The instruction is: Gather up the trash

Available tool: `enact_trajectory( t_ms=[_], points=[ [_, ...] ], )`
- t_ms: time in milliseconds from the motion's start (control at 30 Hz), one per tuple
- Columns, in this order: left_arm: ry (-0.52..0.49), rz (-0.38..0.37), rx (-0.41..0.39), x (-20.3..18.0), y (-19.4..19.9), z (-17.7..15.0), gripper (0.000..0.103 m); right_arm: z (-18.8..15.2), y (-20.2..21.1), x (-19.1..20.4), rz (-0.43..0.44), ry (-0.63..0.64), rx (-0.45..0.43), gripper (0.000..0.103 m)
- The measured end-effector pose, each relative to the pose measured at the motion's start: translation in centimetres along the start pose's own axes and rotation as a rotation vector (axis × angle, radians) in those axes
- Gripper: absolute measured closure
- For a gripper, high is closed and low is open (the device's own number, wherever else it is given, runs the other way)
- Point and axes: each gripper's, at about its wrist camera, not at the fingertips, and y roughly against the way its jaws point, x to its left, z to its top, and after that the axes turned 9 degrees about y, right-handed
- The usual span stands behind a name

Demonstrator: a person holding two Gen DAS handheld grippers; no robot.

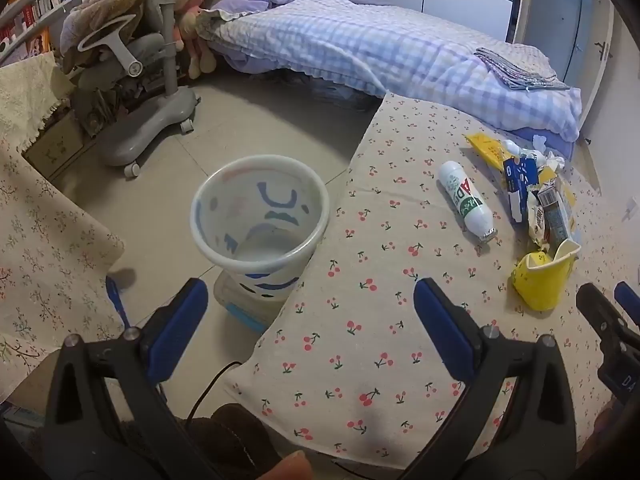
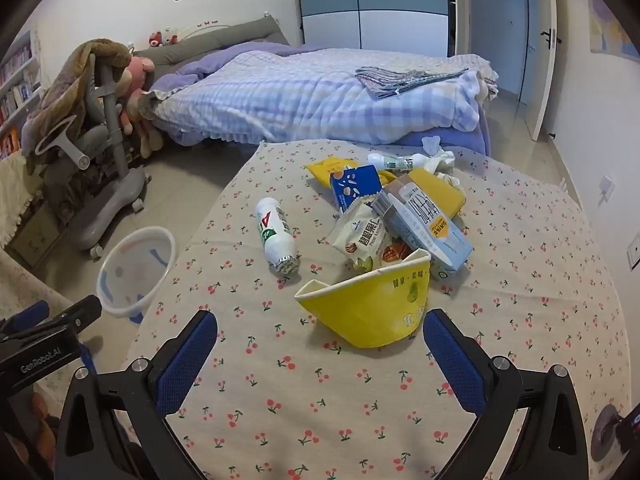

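Note:
A pile of trash lies on the cherry-print table [image 2: 320, 400]: a crushed yellow paper cup [image 2: 372, 308], a white bottle [image 2: 276, 232] on its side, a snack packet [image 2: 360, 240], a grey-blue carton [image 2: 424, 224], a blue box [image 2: 354, 186] and yellow wrappers. My right gripper [image 2: 320, 344] is open, just short of the yellow cup. My left gripper [image 1: 310, 320] is open and empty over the table's left edge, near the white trash bin [image 1: 260, 216] on the floor. The bottle [image 1: 466, 200] and yellow cup [image 1: 544, 276] lie to its right.
A bed with a checked quilt [image 2: 320, 96] stands behind the table. A grey chair [image 1: 132, 60] draped with clothes and a bookshelf are at the left. A second cloth-covered surface [image 1: 44, 220] is left of the bin. A door stands open at the right.

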Motion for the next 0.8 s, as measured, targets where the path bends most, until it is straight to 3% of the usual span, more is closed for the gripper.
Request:
enact_trajectory(
  t_ms=[800],
  points=[
    [0.008,0.004,-0.003,0.14,-0.01,0.08,0.001,-0.09,-0.12,0.35,0.0,0.001,0.007,0.0]
  ],
)
